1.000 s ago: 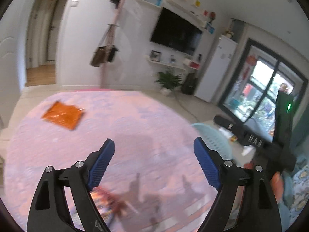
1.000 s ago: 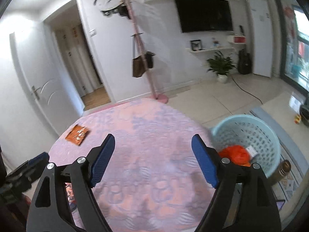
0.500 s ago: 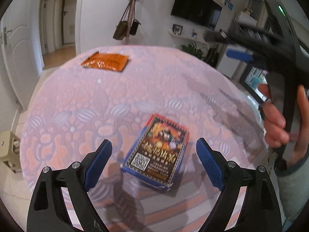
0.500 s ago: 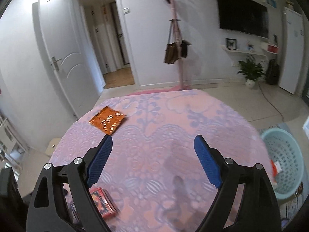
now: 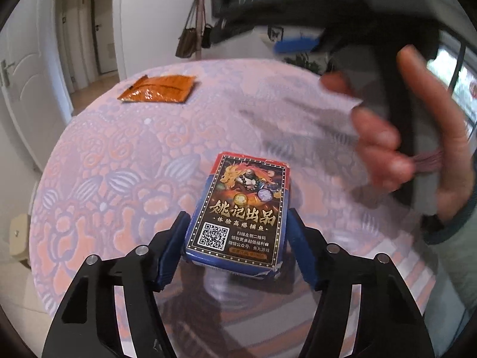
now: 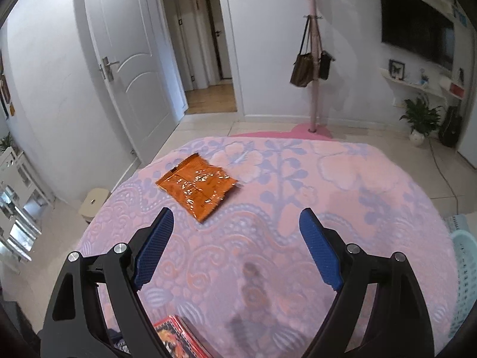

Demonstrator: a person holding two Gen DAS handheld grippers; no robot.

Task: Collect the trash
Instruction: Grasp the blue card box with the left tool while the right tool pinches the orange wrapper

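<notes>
A card box (image 5: 240, 208) with a dark printed lid lies on the round pink table (image 5: 119, 161). My left gripper (image 5: 238, 235) has its blue pads on both sides of the box's near end, closed against it. An orange snack wrapper (image 5: 159, 88) lies flat at the table's far left; it also shows in the right wrist view (image 6: 198, 185). My right gripper (image 6: 235, 232) is open and empty, above the table, with the wrapper just beyond its left finger. The box's corner (image 6: 179, 340) shows at the bottom of the right wrist view.
A light blue laundry basket (image 6: 463, 280) stands on the floor off the table's right edge. A small stool (image 6: 94, 204) sits by the table's left side. A coat stand (image 6: 311, 59) with bags stands behind the table. The right hand and its gripper body (image 5: 402, 104) hang over the table's right.
My left gripper has dropped toward the card box and closed its pads onto it. My right gripper has swung left and come nearer the orange wrapper, still open.
</notes>
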